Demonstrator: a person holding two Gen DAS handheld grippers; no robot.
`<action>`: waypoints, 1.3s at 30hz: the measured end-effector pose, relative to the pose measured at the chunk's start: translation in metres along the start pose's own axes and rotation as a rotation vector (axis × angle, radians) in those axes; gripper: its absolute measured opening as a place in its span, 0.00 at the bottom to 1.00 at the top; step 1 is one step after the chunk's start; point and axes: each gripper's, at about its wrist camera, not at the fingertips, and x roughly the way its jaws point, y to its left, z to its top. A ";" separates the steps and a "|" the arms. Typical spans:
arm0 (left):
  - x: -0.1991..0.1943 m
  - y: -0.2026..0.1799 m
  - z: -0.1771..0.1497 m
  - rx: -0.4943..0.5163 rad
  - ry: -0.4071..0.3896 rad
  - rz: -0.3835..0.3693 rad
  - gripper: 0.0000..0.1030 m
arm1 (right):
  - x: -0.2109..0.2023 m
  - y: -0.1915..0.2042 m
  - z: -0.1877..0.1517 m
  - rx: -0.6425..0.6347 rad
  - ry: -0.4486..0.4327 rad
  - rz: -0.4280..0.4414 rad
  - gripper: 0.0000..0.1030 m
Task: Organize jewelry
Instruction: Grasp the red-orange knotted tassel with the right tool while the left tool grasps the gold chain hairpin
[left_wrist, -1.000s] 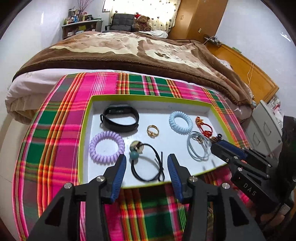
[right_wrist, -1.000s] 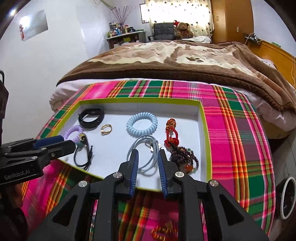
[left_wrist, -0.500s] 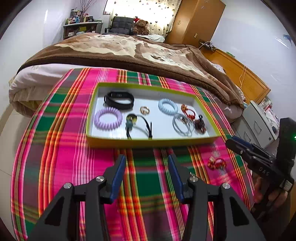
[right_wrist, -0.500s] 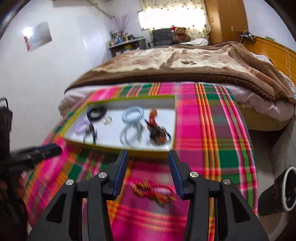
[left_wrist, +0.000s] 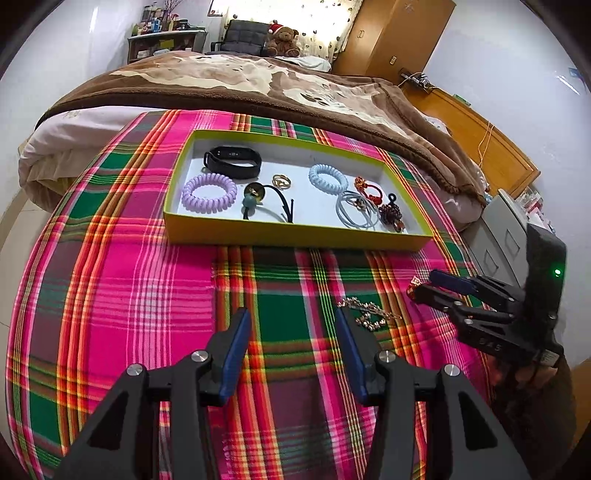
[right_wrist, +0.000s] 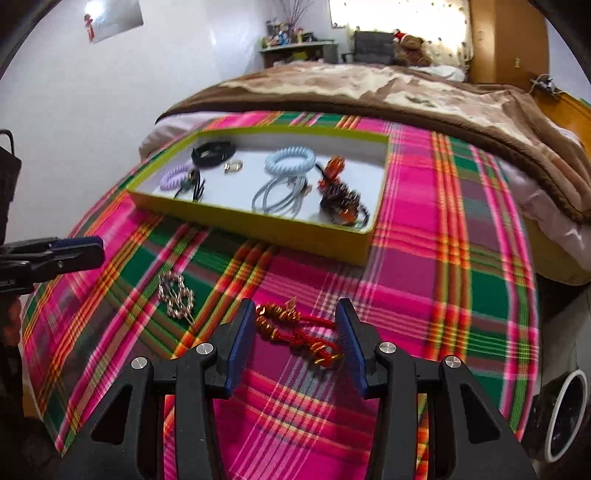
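A yellow-green tray (left_wrist: 295, 232) (right_wrist: 258, 225) on the plaid cloth holds a black band (left_wrist: 232, 161), a purple coil tie (left_wrist: 209, 193), a blue coil tie (left_wrist: 328, 178), a gold ring (left_wrist: 281, 181), grey ties (left_wrist: 355, 210) and other pieces. A red-and-gold knotted cord (right_wrist: 295, 328) lies on the cloth between the fingers of my open right gripper (right_wrist: 295, 339). A gold chain (left_wrist: 367, 314) (right_wrist: 175, 293) lies on the cloth just right of my open, empty left gripper (left_wrist: 291, 336).
The plaid cloth (left_wrist: 110, 295) covers a round surface in front of a bed with a brown blanket (left_wrist: 258, 85). A grey drawer unit (left_wrist: 506, 236) stands at the right, a wooden headboard (left_wrist: 491, 147) behind it.
Both grippers pulled back from the tray toward the near cloth. The right gripper opened wide and now straddles the red-and-gold cord. The gold chain has come into view.
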 end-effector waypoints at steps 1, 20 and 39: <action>0.000 -0.002 -0.001 0.003 0.003 -0.001 0.48 | -0.001 0.000 -0.001 0.000 0.003 0.009 0.44; 0.011 -0.014 -0.006 0.022 0.039 -0.004 0.48 | -0.007 0.002 -0.013 -0.008 0.032 -0.060 0.44; 0.023 -0.025 -0.001 0.077 0.056 0.011 0.48 | -0.022 0.006 -0.025 0.031 -0.007 -0.096 0.12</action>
